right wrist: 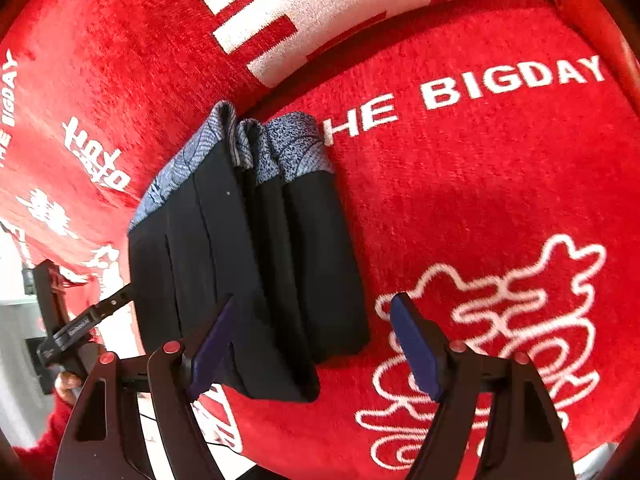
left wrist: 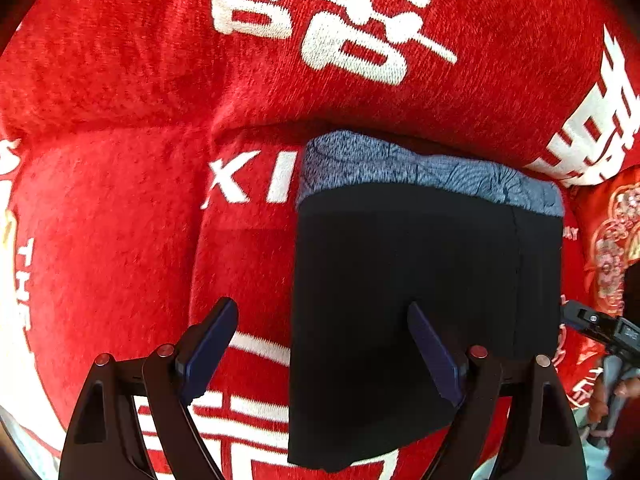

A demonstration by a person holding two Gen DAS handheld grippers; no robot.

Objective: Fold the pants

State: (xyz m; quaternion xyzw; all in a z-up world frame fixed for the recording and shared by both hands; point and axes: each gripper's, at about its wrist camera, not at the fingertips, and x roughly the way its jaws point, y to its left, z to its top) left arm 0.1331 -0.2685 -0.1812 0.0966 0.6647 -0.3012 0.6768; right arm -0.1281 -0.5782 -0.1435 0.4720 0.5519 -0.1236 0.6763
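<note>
- Pants (left wrist: 424, 292): black, with a blue-grey patterned band along the far edge.
- Folded into a compact rectangle; from my right-hand view (right wrist: 248, 264) several stacked layers show, their edges running lengthwise.
- They lie flat on red plush fabric with white lettering.
- Band end points away from me; near end overhangs slightly.

Left wrist view: steep downward, close above folded black pants with blue patterned waistband (left wrist: 420, 280), waistband toward 12 o'clock. Right wrist view: steep downward, close, pants (right wrist: 248, 272) at 10 o'clock. Both share pants, red plush cover with white lettering (left wrist: 120, 220) (right wrist: 480, 200).
</note>
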